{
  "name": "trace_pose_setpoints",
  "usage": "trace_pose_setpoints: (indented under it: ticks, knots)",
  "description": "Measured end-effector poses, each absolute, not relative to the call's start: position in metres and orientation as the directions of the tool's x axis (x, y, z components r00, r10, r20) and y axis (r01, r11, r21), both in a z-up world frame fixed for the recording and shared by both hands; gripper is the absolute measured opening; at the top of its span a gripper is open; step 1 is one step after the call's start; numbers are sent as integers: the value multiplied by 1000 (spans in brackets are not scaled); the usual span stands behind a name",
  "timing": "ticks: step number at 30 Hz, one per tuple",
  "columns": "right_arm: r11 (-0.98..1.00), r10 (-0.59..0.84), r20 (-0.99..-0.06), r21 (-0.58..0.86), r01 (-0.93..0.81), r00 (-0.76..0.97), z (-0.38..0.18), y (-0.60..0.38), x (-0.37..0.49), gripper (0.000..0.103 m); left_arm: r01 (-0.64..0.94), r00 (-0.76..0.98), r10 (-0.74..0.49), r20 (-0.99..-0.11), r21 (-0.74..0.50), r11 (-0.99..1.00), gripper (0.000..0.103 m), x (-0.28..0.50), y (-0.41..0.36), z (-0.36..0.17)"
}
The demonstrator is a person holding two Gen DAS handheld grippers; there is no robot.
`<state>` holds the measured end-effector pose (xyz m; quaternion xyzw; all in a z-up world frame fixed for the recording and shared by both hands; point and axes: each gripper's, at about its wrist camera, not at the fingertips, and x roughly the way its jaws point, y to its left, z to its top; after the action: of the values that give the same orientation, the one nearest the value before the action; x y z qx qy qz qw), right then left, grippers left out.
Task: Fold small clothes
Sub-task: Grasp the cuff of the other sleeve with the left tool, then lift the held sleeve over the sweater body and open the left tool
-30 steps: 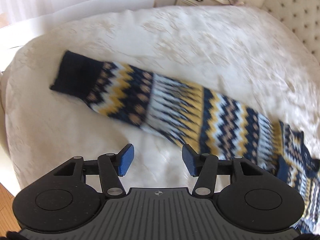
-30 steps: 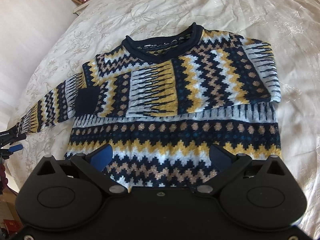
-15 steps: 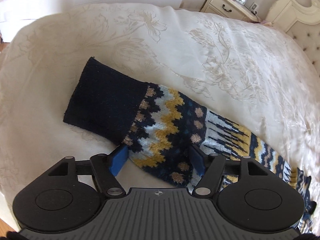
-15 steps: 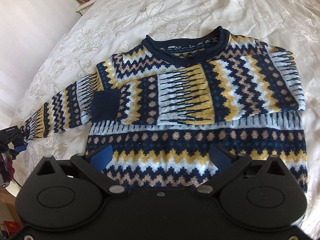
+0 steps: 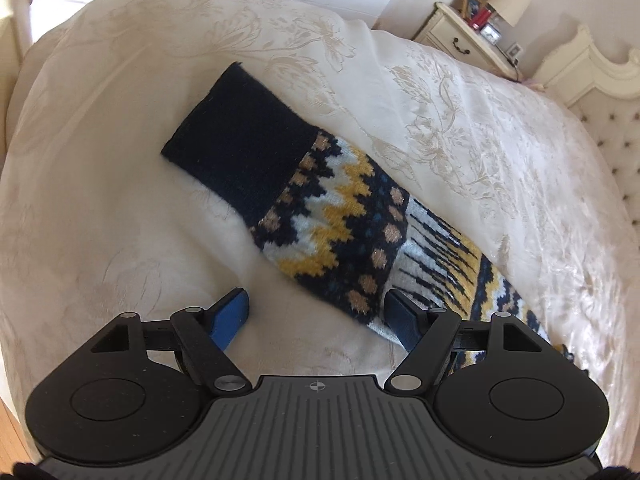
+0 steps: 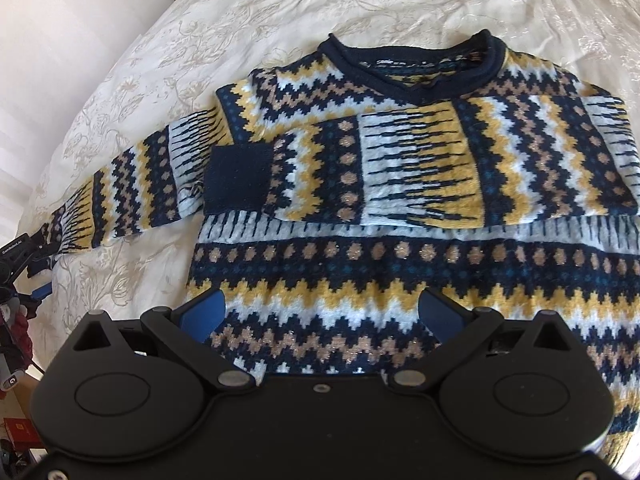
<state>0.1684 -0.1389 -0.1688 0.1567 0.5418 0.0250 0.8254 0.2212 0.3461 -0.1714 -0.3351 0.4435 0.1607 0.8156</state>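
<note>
A navy, yellow and white patterned sweater (image 6: 400, 264) lies flat on the bed. One sleeve (image 6: 420, 176) is folded across its chest, with the navy cuff (image 6: 238, 178) near the left side. The other sleeve (image 5: 352, 232) stretches out to the left, ending in a navy cuff (image 5: 240, 148). My left gripper (image 5: 316, 316) is open, low over this sleeve, with its right finger (image 5: 404, 322) on the sleeve's edge. It also shows in the right wrist view (image 6: 24, 256) at the sleeve's end. My right gripper (image 6: 320, 316) is open above the sweater's hem.
The cream embroidered bedspread (image 5: 120, 100) covers the bed. A white nightstand (image 5: 468, 40) with a lamp and small items stands beside the tufted headboard (image 5: 616, 92). The bed's edge and wooden floor (image 5: 12, 412) lie at the lower left.
My left gripper has moved along the outstretched sleeve towards its cuff and closer to it. My right gripper has drawn slightly nearer the sweater. Both stay open.
</note>
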Motion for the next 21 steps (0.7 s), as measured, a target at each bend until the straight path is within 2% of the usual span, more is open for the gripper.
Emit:
trace_pose_setpoints:
  ticks: [6, 11, 14, 15, 16, 17, 19, 21]
  knots:
    - [952, 223, -885, 288, 104, 408, -169, -131, 176, 102, -545, 566, -59, -822, -427, 721, 76, 234, 354, -181]
    - [953, 229, -885, 289, 91, 406, -168, -128, 180, 102, -542, 554, 17, -832, -345, 766, 76, 258, 355, -174]
    - [953, 234, -885, 291, 85, 403, -169, -128, 181, 102, -557, 569, 30, -822, -359, 749, 75, 268, 359, -173]
    - [953, 235, -885, 291, 82, 402, -169, -128, 181, 102, -568, 580, 45, -813, -365, 738, 65, 268, 359, -172]
    - [954, 236, -885, 290, 80, 401, -169, -128, 182, 102, -581, 585, 69, -808, -358, 731, 48, 268, 359, -169]
    - [954, 237, -885, 290, 78, 401, -169, -128, 181, 102, -588, 582, 83, -809, -348, 730, 42, 268, 358, -167]
    - [953, 240, -884, 294, 78, 402, -169, -129, 180, 102, -560, 606, 61, -793, -371, 740, 20, 267, 355, -161]
    - [951, 243, -883, 299, 80, 402, -169, -131, 179, 102, -531, 624, 52, -780, -374, 760, 16, 267, 347, -151]
